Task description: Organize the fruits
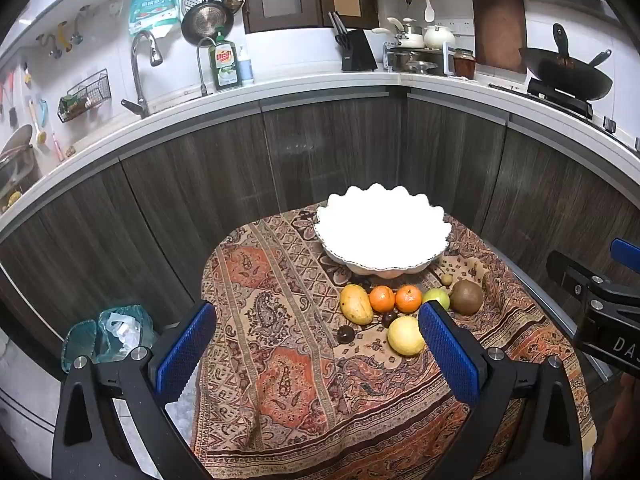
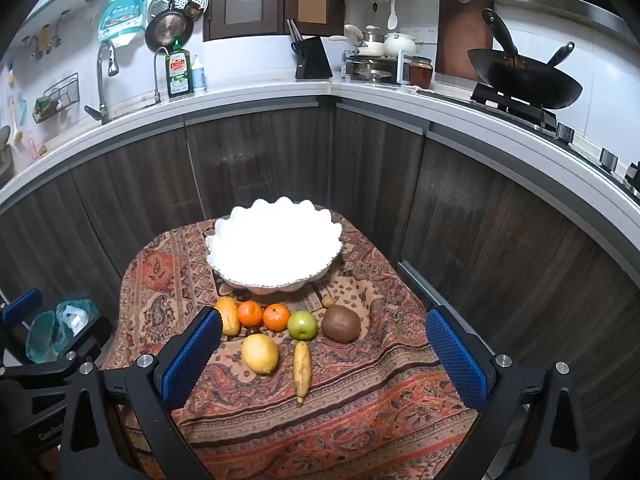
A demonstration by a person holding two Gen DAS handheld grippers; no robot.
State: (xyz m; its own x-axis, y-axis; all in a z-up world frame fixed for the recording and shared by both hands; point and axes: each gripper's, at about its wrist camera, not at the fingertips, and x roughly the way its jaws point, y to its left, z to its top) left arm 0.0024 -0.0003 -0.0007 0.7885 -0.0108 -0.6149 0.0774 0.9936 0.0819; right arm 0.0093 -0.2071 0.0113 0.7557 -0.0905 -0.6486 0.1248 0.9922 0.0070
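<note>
Fruits [image 2: 276, 336] and white bowl [image 2: 276, 276] on patterned cloth [image 2: 360, 400], kitchen counter [image 2: 260, 96] behind

We see a white bowl [image 2: 276, 248] on a cloth [image 2: 360, 408] with red, orange and brown swirly patterns. Two oranges [image 2: 264, 315] are bright orange. The apple [image 2: 303, 325] is green, the lemon [image 2: 260, 353] is yellow, and the kiwi [image 2: 341, 324] is brown. The gripper pads [image 2: 192, 360] are blue. The cupboards [image 2: 256, 164] are dark brown wood.
</note>
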